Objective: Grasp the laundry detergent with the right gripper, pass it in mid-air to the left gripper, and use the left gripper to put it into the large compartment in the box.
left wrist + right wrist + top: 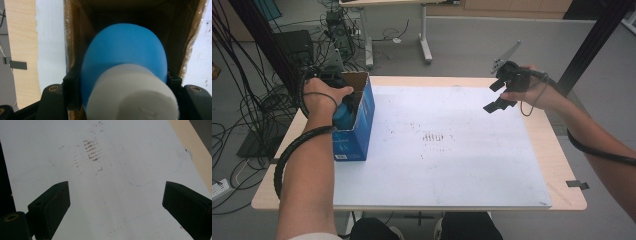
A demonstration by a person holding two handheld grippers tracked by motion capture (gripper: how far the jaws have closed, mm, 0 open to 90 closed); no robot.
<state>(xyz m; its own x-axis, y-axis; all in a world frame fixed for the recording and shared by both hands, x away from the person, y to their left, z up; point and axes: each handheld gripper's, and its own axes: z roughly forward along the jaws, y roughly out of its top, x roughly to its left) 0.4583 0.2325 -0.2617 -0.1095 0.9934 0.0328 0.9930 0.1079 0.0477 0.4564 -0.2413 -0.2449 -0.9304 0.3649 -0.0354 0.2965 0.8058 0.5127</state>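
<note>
A blue bottle with a white cap sits between the jaws of my left gripper, which is shut on it. The bottle's body points into the open mouth of a blue cardboard box with brown inner walls. From above, the bottle shows under the left hand at the box's opening, at the table's left side. My right gripper hangs above the far right of the white mat. Its jaws stand wide apart with nothing between them.
The mat covers a light wooden table and carries brown smudges near its middle. A dark strip of tape lies on the table's right edge. Cables and equipment crowd the floor behind the box; black frame posts rise at both sides.
</note>
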